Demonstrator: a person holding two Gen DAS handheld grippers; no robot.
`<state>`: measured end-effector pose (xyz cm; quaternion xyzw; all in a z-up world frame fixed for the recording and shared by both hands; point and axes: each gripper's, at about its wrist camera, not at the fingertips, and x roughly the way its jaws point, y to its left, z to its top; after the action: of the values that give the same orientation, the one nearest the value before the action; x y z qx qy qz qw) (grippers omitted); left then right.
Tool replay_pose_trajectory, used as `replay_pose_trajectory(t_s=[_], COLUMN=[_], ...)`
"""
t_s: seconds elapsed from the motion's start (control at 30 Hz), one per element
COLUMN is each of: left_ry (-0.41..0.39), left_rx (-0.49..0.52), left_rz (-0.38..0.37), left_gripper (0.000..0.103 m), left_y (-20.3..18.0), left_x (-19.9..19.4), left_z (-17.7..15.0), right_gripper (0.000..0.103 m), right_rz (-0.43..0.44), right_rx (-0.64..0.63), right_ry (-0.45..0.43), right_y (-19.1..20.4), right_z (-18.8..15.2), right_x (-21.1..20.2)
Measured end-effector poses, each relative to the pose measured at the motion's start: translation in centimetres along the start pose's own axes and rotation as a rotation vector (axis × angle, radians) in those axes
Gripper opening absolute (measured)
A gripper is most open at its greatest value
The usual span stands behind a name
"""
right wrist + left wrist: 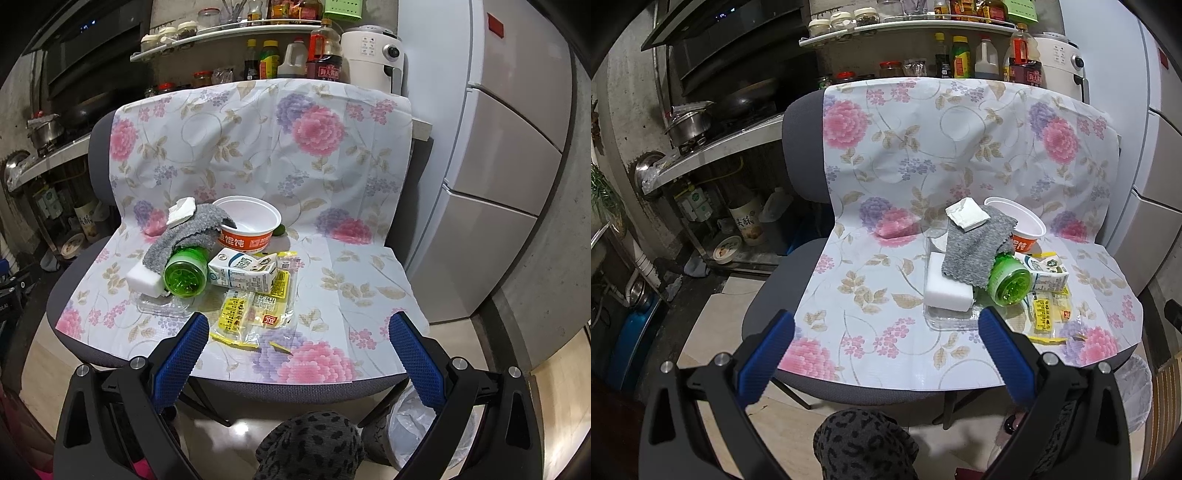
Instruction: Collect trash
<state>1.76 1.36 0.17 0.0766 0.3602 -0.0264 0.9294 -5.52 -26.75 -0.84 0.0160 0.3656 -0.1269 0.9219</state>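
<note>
A chair covered with a floral cloth (332, 280) holds a pile of trash. There is a green plastic bottle (184, 275) (1010, 282) on its side, a milk carton (243, 271) (1047, 275), a white and orange paper bowl (249, 225) (1025, 225), yellow wrappers (255, 310) (1043, 314), a grey rag (188, 232) (975, 243), a white sponge block (947, 286), a crumpled tissue (967, 214) and a clear plastic tray (951, 317). My left gripper (886, 328) is open and empty before the chair's front edge. My right gripper (299, 330) is open and empty over the front of the seat.
A waste bin lined with a clear bag (417, 424) (1134, 391) stands on the floor at the chair's front right. A fridge (498, 166) is to the right. A stove counter with pots (701, 125) is to the left. Bottles fill shelves (291, 62) behind. A knee in patterned fabric (314, 446) is below.
</note>
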Motion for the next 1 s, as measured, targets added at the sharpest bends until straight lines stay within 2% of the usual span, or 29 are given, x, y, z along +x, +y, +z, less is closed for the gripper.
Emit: replay_pose_trajectory(t_s=[1.0], left_ry=[-0.004], left_rx=[-0.008], left_rz=[0.008], left_gripper=[0.097], left_y=[0.14], left_x=[0.13], left_z=[0.19], right_gripper=[0.097], right_rz=[-0.004], right_rx=[0.003], right_ry=[-0.004], right_y=[0.31], right_z=[-0.03], right_x=[0.27])
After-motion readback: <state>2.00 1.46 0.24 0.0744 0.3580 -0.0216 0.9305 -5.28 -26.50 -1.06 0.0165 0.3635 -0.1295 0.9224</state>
